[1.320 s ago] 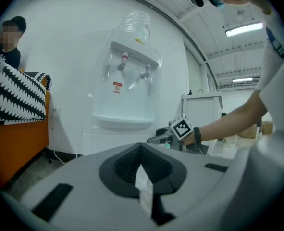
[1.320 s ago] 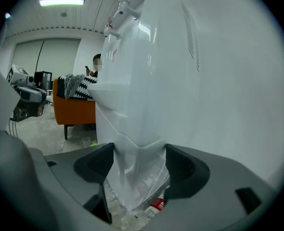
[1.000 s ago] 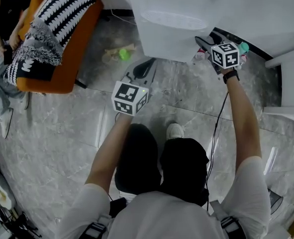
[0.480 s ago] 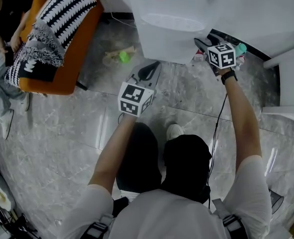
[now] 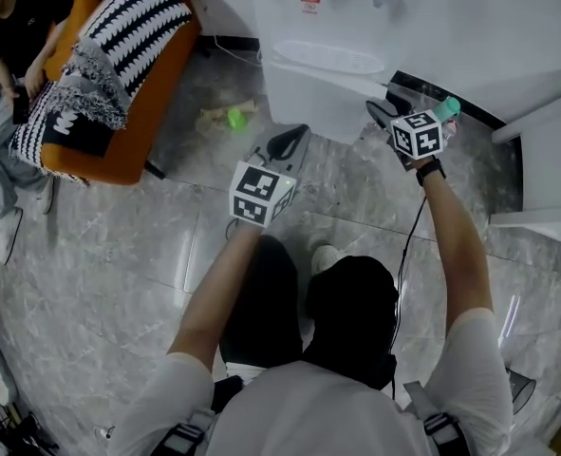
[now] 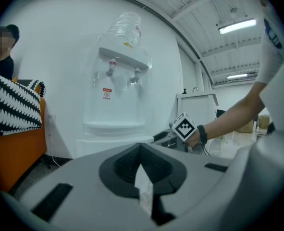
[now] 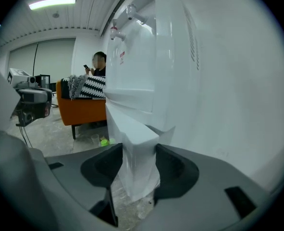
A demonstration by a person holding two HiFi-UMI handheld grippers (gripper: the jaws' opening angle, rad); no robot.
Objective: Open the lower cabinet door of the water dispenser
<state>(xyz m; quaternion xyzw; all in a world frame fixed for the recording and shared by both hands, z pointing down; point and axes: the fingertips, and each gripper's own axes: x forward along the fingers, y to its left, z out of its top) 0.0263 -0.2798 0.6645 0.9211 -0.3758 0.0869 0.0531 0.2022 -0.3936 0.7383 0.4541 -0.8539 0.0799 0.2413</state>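
The white water dispenser (image 5: 327, 27) stands at the top of the head view, with its lower cabinet door (image 5: 323, 98) facing me. My right gripper (image 5: 380, 112) is at the door's right-hand edge. In the right gripper view the door's white edge (image 7: 137, 143) fills the gap between the jaws of that gripper (image 7: 138, 165). The jaws are closing and both pads look to be against the door. My left gripper (image 5: 285, 143) hangs in front of the dispenser, apart from it. Its fingertips meet with nothing between them (image 6: 141, 150). The dispenser (image 6: 115, 105) lies ahead of it.
An orange sofa (image 5: 128, 112) with a black-and-white blanket stands at the left, where a person (image 5: 14, 36) sits. A green object (image 5: 234, 119) lies on the marble floor near the dispenser's left corner. A white cabinet (image 5: 546, 160) stands at the right, a green-capped bottle (image 5: 448, 110) beside it.
The right gripper has edged in toward the door's right corner. The head view has tipped, so more of the dispenser shows. The left gripper has barely shifted.
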